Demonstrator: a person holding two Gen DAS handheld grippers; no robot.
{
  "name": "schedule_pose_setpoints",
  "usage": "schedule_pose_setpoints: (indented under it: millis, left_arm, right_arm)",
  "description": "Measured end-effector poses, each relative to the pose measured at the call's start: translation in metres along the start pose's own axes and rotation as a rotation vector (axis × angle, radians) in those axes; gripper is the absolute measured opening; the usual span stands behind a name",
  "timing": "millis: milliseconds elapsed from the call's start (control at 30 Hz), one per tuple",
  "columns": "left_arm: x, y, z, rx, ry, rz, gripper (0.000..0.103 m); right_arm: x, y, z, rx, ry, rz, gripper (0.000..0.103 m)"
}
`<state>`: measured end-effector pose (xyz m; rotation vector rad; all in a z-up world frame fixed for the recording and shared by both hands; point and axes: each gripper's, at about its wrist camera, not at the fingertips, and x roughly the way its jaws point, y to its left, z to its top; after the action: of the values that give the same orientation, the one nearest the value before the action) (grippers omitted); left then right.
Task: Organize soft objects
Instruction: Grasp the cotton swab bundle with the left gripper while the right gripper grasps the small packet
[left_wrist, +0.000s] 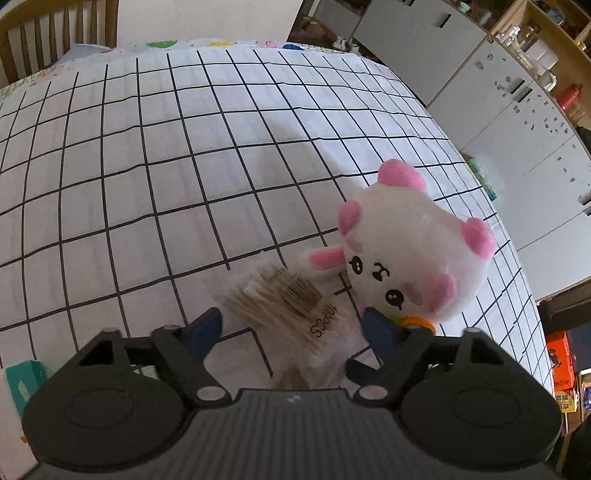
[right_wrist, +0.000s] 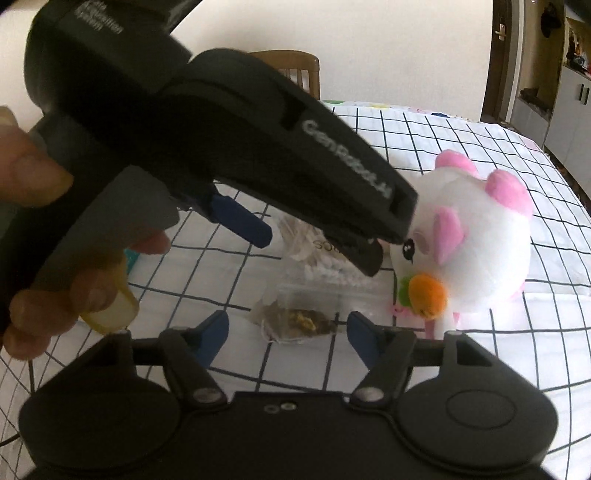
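- Counter (left_wrist: 184, 166) under a white cloth with a black grid.
- Left tongs (left_wrist: 291, 325): blue pads apart, a clear bag of cotton swabs (left_wrist: 295, 302) between them; pads not seen pressing it.
- Plush toy (left_wrist: 413, 243), white with pink ears, lies just right of the left tongs, touching the right pad.
- Right tongs (right_wrist: 288, 328): pads apart, a small clear packet of dried bits (right_wrist: 299, 319) between the tips, not visibly gripped.
- Hand (right_wrist: 55, 221) grips the left tool's handle.
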<state>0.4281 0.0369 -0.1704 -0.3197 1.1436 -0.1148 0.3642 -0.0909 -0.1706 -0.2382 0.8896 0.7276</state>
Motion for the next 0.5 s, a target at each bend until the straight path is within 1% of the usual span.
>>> schedule_pose_setpoints:
  millis: [33, 167, 233, 367, 400, 433, 500]
  left_arm:
    - [0.001, 0.000, 0.000, -0.001, 0.003, -0.001, 0.066]
    - [0.003, 0.001, 0.001, -0.009, 0.000, -0.006, 0.056]
    - [0.002, 0.003, 0.001, -0.015, -0.004, -0.013, 0.047]
    - [-0.002, 0.006, -0.001, -0.027, -0.018, -0.009, 0.042]
    - [-0.003, 0.007, -0.002, -0.031, -0.022, -0.011, 0.039]
    - [-0.004, 0.008, -0.002, -0.035, -0.027, -0.015, 0.035]
    - [-0.007, 0.009, -0.003, -0.040, -0.038, -0.015, 0.034]
  right_arm:
    - [0.001, 0.001, 0.001, -0.003, 0.001, -0.007, 0.061]
    - [0.004, 0.003, 0.003, -0.019, -0.001, -0.031, 0.050]
    - [0.006, 0.006, 0.003, -0.025, -0.002, -0.037, 0.046]
    - [0.007, 0.012, 0.000, -0.044, -0.009, -0.057, 0.036]
    - [0.007, 0.012, 0.000, -0.041, -0.010, -0.060, 0.033]
    - [0.006, 0.012, -0.001, -0.039, -0.009, -0.059, 0.032]
    - [0.005, 0.013, -0.002, -0.039, -0.012, -0.058, 0.025]
